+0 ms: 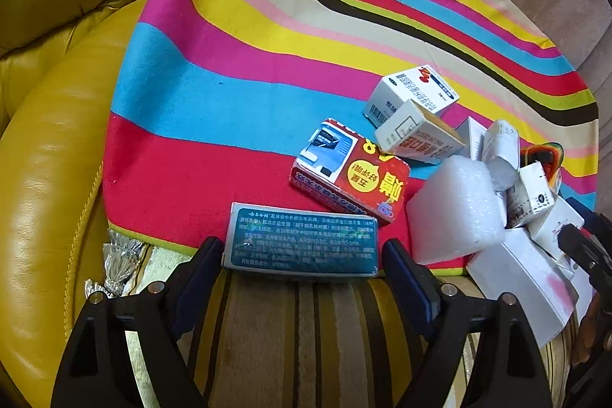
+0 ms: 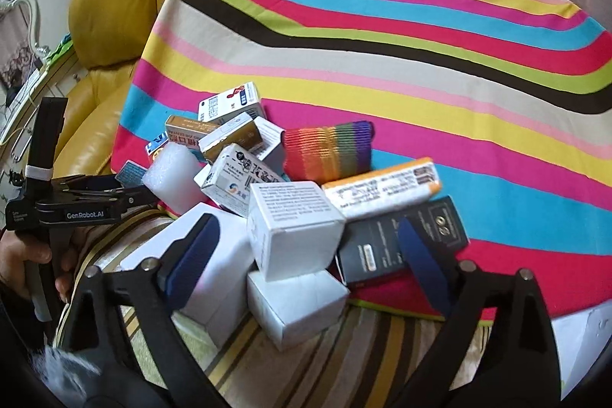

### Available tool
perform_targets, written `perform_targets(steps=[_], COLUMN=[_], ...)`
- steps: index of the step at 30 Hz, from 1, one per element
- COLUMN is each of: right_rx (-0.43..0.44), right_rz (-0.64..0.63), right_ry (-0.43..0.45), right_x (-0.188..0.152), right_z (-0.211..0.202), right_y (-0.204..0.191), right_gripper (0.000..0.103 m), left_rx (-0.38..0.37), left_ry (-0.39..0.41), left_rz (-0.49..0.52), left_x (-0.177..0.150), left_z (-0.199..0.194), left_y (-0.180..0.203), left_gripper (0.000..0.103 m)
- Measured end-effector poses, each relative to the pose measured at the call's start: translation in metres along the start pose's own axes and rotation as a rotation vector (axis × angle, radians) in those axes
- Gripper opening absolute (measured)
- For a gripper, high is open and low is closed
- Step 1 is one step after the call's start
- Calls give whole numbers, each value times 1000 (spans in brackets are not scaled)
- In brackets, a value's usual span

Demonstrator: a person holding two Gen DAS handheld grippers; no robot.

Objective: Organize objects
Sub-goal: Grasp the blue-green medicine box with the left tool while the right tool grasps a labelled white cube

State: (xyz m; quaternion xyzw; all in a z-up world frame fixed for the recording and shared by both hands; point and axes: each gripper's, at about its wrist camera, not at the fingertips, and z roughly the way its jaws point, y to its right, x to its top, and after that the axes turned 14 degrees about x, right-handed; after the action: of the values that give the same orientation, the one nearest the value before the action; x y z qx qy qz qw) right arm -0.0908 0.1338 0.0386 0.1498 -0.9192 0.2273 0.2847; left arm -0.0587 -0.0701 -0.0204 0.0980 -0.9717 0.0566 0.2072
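A pile of small boxes lies on a striped cloth [image 1: 237, 94]. In the left wrist view my left gripper [image 1: 302, 255] is open, its fingers on either side of a flat teal box [image 1: 302, 239] at the cloth's near edge. Behind it lie a red box [image 1: 350, 174], two white medicine boxes [image 1: 413, 90] and a white foam block [image 1: 455, 209]. In the right wrist view my right gripper [image 2: 306, 239] is open around a white cube box [image 2: 294, 228]; whether the pads touch it I cannot tell. A dark box [image 2: 401, 236] and an orange-white box [image 2: 382, 186] lie beside it.
A yellow leather sofa [image 1: 57, 140] rises at the left. A rainbow-striped pouch [image 2: 329, 151] lies behind the pile. A brown-striped cushion [image 1: 298, 331] runs under both grippers. More white boxes [image 2: 302, 304] lie at the cloth's near edge. The left gripper's body [image 2: 76, 209] shows at left.
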Motion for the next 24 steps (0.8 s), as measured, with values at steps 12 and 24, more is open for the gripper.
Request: perform_targets(steps=[12,24], right_rx=[49,45], right_rz=[-9,39], right_ry=[-19,67], right_x=[-4,-26], right_z=[3,-35], right_y=[-3,-1], right_gripper=[49,48], left_rx=[43,16], left_ry=[52,240], left_rz=[-6,-91], left_x=[0,-22], left_z=[-9,-62], left_y=[-1,-6], left_gripper=[74,74])
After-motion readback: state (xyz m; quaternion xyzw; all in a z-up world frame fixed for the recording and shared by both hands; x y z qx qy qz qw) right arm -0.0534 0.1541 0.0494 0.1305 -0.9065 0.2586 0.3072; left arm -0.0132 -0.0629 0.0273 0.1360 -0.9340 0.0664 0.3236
